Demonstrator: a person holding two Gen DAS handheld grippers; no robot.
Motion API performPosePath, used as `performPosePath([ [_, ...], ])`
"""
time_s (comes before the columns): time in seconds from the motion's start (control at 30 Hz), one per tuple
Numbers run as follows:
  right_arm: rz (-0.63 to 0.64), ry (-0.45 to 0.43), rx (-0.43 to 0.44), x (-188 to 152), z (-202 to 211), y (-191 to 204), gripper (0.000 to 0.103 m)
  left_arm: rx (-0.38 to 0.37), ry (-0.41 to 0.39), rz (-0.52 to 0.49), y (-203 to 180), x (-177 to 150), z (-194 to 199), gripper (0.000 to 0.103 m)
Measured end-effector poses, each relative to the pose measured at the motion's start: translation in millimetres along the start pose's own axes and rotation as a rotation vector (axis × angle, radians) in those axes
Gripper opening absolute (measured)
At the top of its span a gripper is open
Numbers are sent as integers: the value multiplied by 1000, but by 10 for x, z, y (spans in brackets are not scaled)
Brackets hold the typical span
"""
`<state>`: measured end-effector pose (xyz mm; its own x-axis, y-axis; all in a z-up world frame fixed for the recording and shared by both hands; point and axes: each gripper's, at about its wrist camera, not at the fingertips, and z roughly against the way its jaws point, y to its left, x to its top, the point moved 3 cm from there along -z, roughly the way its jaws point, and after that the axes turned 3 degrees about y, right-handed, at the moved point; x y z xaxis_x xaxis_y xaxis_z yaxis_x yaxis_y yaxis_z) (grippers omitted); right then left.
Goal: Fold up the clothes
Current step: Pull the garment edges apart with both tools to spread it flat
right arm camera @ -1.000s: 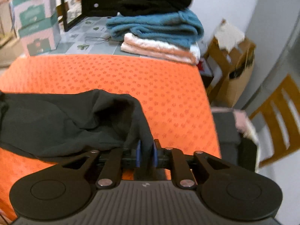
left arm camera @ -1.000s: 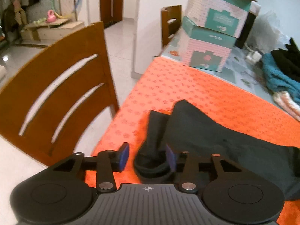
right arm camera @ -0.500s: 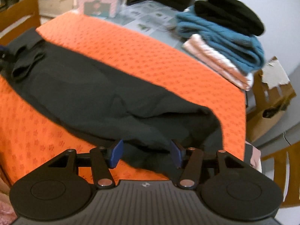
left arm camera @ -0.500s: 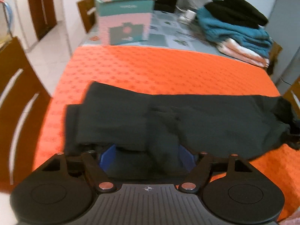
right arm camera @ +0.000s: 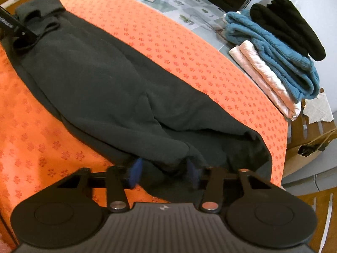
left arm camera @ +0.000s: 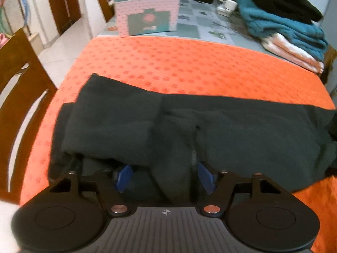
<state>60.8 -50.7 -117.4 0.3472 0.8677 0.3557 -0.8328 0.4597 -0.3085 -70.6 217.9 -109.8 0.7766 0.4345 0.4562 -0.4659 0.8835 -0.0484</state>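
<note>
A dark garment [left arm camera: 189,126] lies stretched across the orange patterned cloth [left arm camera: 189,67] on the table; it also shows in the right wrist view [right arm camera: 101,84]. My left gripper [left arm camera: 165,178] is open at the garment's near left edge, with loose folds of cloth between its blue pads [left arm camera: 124,177]. My right gripper [right arm camera: 164,175] is open at the garment's near right end, cloth draped between its pads [right arm camera: 135,172]. The left gripper's body shows at the garment's far end in the right wrist view [right arm camera: 12,27].
A folded stack of black, teal and pink-white clothes [left arm camera: 290,31] sits at the back right, also in the right wrist view [right arm camera: 278,48]. A pink and teal box [left arm camera: 147,10] stands at the back. A wooden chair [left arm camera: 16,97] stands left of the table.
Both grippers have opened and let go of the garment, which now lies flat across the cloth. The left view swung from the chair side toward the table.
</note>
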Motion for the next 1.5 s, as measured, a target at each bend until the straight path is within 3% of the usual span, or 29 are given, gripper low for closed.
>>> performPosePath([
  [0.07,-17,-12,-6,-16,68,-5,3,10,5,-24,-76,-41,-13,71],
  [0.1,-26,-18,-8,-24,102,-8,3,18,7,-38,-110,-49,-30,70],
  [0.23,-61,-41,-20,-57,239,-18,2,29,-25,-10,-85,-58,-39,19],
  [0.3,-78,-53,-25,-73,308,-23,2,2,-33,38,-12,-51,32,7],
  [0.5,-94,-87,-17,-141,493,-30,2,-18,-67,89,134,-189,373,6],
  [0.7,-40,-118,37,-244,639,-19,2,28,-35,177,287,-694,682,6],
  [0.93,46,-160,110,-409,825,-15,2,102,16,308,176,-1395,1010,6],
  [1.2,166,-201,199,-723,1010,-9,2,202,16,454,-67,-1934,1360,6],
  [1.5,306,-219,258,-1092,1123,-14,2,322,31,619,-97,-2596,1758,6],
])
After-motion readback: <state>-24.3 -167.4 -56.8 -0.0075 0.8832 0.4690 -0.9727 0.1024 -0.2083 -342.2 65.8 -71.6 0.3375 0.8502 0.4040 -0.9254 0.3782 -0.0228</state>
